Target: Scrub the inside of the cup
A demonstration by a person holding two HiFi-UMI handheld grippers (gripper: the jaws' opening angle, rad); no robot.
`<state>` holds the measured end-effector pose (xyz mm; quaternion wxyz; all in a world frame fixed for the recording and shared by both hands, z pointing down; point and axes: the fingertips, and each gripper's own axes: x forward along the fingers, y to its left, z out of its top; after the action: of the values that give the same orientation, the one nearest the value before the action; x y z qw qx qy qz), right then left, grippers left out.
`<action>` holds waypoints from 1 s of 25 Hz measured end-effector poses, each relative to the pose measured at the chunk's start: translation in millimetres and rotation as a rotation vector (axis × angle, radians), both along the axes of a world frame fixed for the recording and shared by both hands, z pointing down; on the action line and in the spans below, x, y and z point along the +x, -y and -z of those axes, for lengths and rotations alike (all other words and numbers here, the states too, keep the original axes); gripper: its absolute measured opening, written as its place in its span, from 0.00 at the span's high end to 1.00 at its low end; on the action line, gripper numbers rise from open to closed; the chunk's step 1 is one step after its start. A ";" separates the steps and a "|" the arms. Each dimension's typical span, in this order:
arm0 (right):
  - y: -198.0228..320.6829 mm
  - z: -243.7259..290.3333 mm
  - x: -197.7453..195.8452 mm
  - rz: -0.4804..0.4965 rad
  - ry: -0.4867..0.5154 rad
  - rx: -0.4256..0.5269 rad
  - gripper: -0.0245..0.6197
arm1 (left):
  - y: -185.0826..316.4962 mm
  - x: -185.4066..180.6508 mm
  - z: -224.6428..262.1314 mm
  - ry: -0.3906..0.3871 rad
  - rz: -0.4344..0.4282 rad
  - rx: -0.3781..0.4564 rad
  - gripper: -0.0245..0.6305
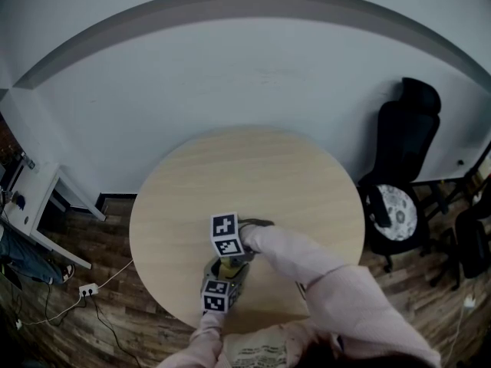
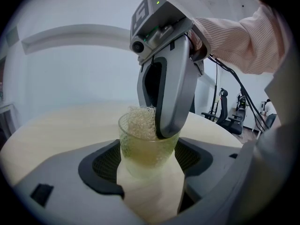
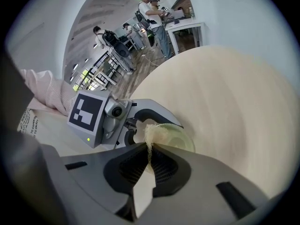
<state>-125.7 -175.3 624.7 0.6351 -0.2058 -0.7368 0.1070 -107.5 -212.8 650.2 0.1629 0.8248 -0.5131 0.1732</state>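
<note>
The cup (image 2: 146,149), pale green translucent glass, stands upright between the jaws of the left gripper (image 2: 149,165), which are clamped on its sides. Whether its base touches the surface cannot be settled from these views. In the head view it sits close to the near edge of the table (image 1: 253,171), just in front of the person.

A pale, fibrous mesh scrubber (image 2: 139,121) sits in the cup's mouth, against the inner wall and rising slightly above the rim. The right gripper (image 3: 150,146) has its jaws closed together on this scrubber and reaches down into the cup from above. Both arms wear pink striped sleeves (image 1: 307,263).

The table is round with a light wood-grain top; only the cup and the grippers are seen on it. Behind it is a plain pale wall (image 1: 230,60). The floor (image 1: 107,240) is dark wood plank. A black office chair (image 1: 400,175) stands at the right, and a white desk (image 1: 42,205) at the left, with a white power strip (image 1: 88,289) and cable on the floor nearby. The right gripper view shows a long room with people (image 3: 152,8) standing at the far end.
</note>
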 end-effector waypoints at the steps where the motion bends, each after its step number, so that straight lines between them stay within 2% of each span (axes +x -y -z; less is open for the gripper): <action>1: -0.3 0.0 -1.1 -0.024 0.001 -0.012 0.92 | -0.3 0.0 0.2 0.001 0.000 0.000 0.41; 17: 4.9 0.2 -16.5 -0.378 -0.004 -0.168 0.92 | 0.7 0.1 -1.0 0.006 0.002 -0.002 0.41; 25: 10.3 0.2 -23.3 -0.494 0.013 -0.186 0.92 | 0.2 -0.7 -1.7 0.016 0.002 0.002 0.42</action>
<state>-149.0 -185.6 624.5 0.5630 -0.0778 -0.7559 0.3249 -108.2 -212.9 651.9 0.1582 0.8231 -0.5152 0.1792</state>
